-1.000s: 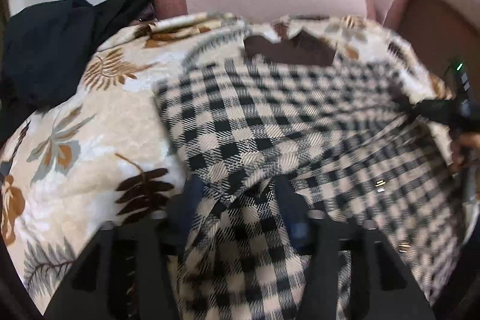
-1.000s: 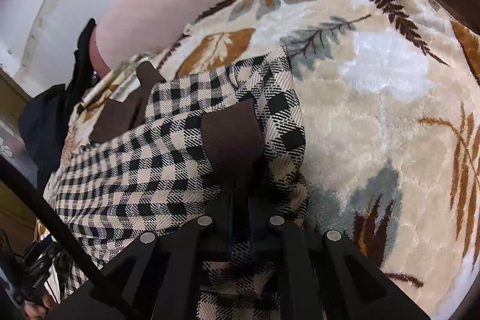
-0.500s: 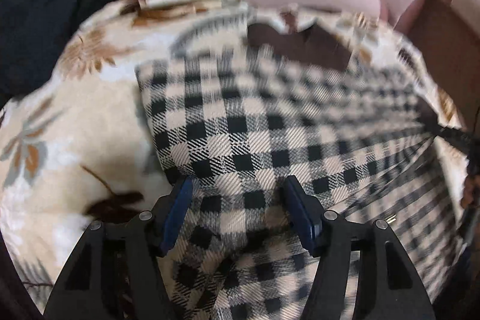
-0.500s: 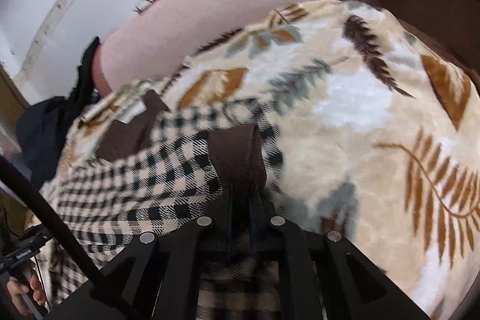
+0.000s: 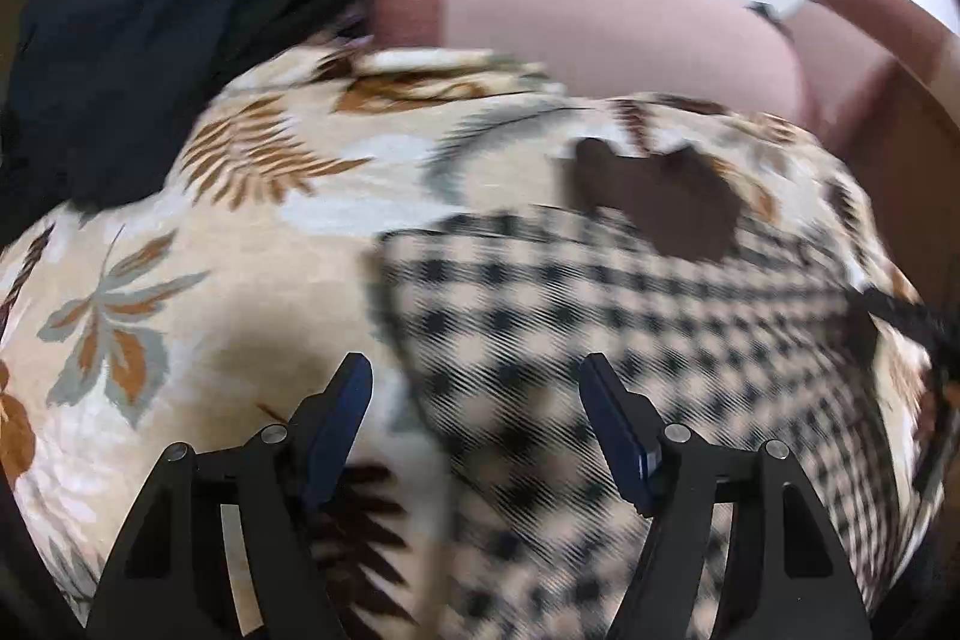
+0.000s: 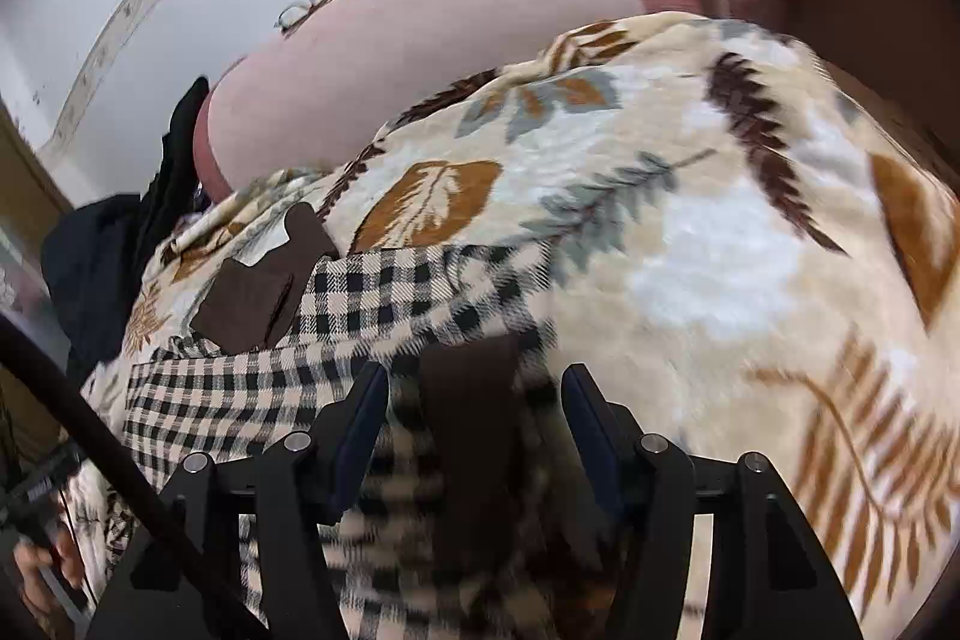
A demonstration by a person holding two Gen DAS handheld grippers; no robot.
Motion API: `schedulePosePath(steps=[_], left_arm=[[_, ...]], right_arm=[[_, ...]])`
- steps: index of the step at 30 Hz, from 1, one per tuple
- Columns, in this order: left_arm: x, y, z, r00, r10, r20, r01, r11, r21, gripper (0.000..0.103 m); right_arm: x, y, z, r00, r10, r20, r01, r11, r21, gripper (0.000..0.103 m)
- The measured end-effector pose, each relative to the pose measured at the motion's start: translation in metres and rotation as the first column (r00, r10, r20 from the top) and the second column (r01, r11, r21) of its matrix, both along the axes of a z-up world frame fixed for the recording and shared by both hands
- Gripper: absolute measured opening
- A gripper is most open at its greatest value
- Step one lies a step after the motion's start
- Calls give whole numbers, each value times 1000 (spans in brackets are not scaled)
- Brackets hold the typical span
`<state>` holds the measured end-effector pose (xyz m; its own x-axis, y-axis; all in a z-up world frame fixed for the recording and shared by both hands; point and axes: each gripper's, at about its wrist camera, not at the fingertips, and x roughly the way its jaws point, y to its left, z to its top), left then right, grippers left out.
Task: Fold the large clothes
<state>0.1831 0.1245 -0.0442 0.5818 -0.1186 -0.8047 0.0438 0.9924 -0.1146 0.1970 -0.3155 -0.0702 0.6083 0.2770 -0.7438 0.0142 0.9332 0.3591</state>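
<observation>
**Both grips let go, shirt lies flat on the bed**

Leaf-patterned blanket point(image 6: 690, 232) covers the bed I am working over, with a pink bolster point(image 6: 432, 58) along its far edge at twelve o'clock and a dark garment point(image 5: 120, 70) heaped at ten o'clock in the left wrist view.

On the blanket lies the checked shirt point(image 5: 630, 328), its brown collar point(image 5: 660, 202) at the far end. My left gripper point(image 5: 474, 400) has its jaws spread, having just opened wider; the shirt's near left edge runs between them, but neither pad presses the cloth. My right gripper point(image 6: 474, 412) has just sprung open too, and the brown cuff point(image 6: 471, 418) lies loose between its jaws, untouched on either side.

As I judge it, the shirt's long axis runs from six o'clock up to the collar at twelve, straight ahead of both grippers. The cuff and its sleeve sit on the right edge, so my right hand is nearer for folding that side inward, toward nine o'clock in its view. Motion blur hides the near hem.
</observation>
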Motion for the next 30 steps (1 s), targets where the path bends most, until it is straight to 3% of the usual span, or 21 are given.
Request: schedulePosePath(steps=[3,4,5,6,7,8,12,17,18,20,22,23,25,26,30], left_arm=[[27,19,-17,995,72,-62,-76,996,-54,71],[33,21,-23,993,85,-77,-91,993,-75,71],[36,22,-27,993,83,-82,-90,992,-88,64],[38,20,-29,994,76,-79,-83,992,-90,34],[41,16,-33,994,68,-87,-75,994,-74,15],[43,13,-36,993,71,-96,-76,995,-58,4],[41,9,-35,993,109,-35,-110,994,-22,4],[48,7,-46,992,114,-52,-113,993,24,4],[48,6,-46,993,108,-51,-107,994,35,4],[46,6,-41,995,89,-54,-87,995,42,5],[37,12,-31,995,80,-56,-80,997,4,6],[31,14,-27,996,75,-50,-76,997,-14,11],[13,18,-15,998,61,-25,-62,997,-51,31],[5,18,-10,998,57,-13,-58,996,-61,43],[-28,5,-1,1000,4,15,-4,999,-54,45]], right_arm=[[17,10,-12,998,33,-54,-33,999,-16,27],[20,12,-15,997,33,-66,-35,999,-32,7],[19,15,-14,998,38,-58,-41,998,-40,6],[17,15,-12,998,39,-43,-41,998,-47,6],[12,17,-6,999,35,0,-35,997,-71,5],[9,16,0,999,27,31,-25,996,-81,5],[5,7,10,993,-20,121,28,997,-67,5],[24,15,-36,999,32,-11,-33,993,-110,6],[24,14,-37,1000,31,-2,-31,994,-107,7],[19,9,-31,1000,26,3,-26,996,-80,12],[11,6,-21,999,31,10,-31,998,-61,30],[3,6,-12,999,46,24,-45,997,-61,33],[-10,7,-2,996,73,44,-70,995,-64,43],[-18,7,3,995,87,47,-84,994,-62,43],[-41,13,1,993,121,13,-121,992,-39,43]])
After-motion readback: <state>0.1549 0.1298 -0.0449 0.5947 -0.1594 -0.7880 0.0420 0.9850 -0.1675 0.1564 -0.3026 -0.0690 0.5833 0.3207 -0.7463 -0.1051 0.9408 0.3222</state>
